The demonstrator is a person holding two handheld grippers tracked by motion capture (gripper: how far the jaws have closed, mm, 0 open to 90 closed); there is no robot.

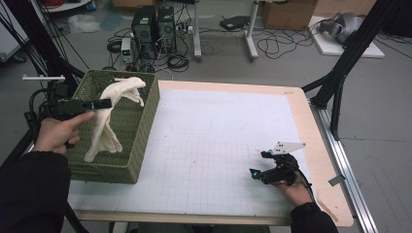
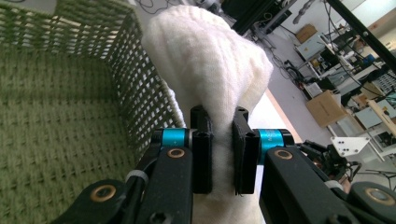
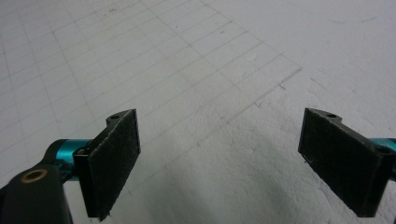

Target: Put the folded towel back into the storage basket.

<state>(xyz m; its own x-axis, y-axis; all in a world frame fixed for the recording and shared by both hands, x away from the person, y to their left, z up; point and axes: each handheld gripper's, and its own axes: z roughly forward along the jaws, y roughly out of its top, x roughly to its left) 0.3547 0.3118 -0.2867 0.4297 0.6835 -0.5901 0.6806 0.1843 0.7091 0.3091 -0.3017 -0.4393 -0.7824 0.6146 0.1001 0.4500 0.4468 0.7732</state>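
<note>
A cream-white towel (image 1: 111,112) hangs into a green woven basket (image 1: 145,121) at the table's left. My left gripper (image 1: 104,103) is shut on a fold of the towel (image 2: 210,65) above the basket, and the cloth droops down to the basket floor. In the left gripper view the towel bulges up between the black pads (image 2: 202,149), with the basket wall (image 2: 84,42) behind it. My right gripper (image 1: 257,170) rests low on the white gridded mat (image 1: 218,141) at the front right. Its jaws stand wide open with bare mat (image 3: 219,140) between its pads (image 3: 114,158).
The white gridded mat covers most of the wooden table (image 1: 316,145). Black frame legs (image 1: 340,73) stand at the table's right edge and back left. Computers (image 1: 153,26), cables and cardboard boxes (image 1: 286,12) lie on the floor beyond the table.
</note>
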